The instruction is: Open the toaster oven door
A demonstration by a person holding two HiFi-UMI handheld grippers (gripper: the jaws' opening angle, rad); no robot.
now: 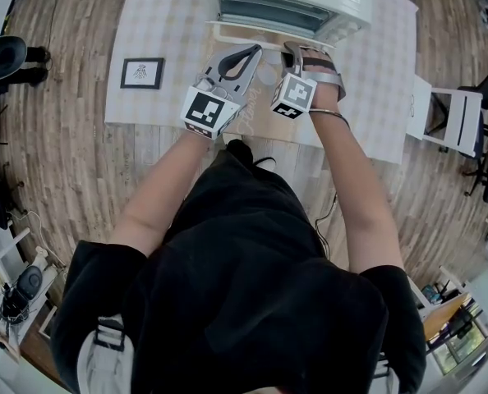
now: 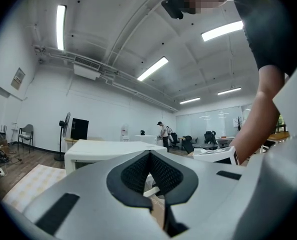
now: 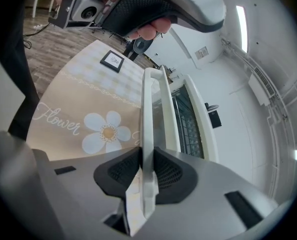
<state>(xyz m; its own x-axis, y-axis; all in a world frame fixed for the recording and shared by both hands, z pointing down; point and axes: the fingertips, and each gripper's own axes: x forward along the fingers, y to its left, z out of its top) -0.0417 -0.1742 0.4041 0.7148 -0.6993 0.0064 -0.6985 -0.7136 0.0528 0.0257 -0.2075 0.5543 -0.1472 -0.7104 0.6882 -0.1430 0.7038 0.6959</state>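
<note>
A white toaster oven [image 1: 289, 2] stands at the far side of the table. Its door [image 1: 246, 34] is tipped forward and down, and the dark inside with a rack shows behind it. In the right gripper view the white door handle [image 3: 148, 109] runs straight between the pads, with the glass door [image 3: 187, 121] behind it. My right gripper [image 1: 293, 54] [image 3: 147, 156] is shut on this handle. My left gripper [image 1: 250, 53] [image 2: 149, 156] hovers just left of it, in front of the oven [image 2: 103, 151], shut and holding nothing.
A beige flower placemat [image 3: 88, 126] lies on the checked tablecloth [image 1: 154, 23] in front of the oven. A small framed picture [image 1: 142, 73] sits at the table's left. A white stand [image 1: 453, 117] is off the right edge, and a black office chair [image 1: 4, 57] at far left.
</note>
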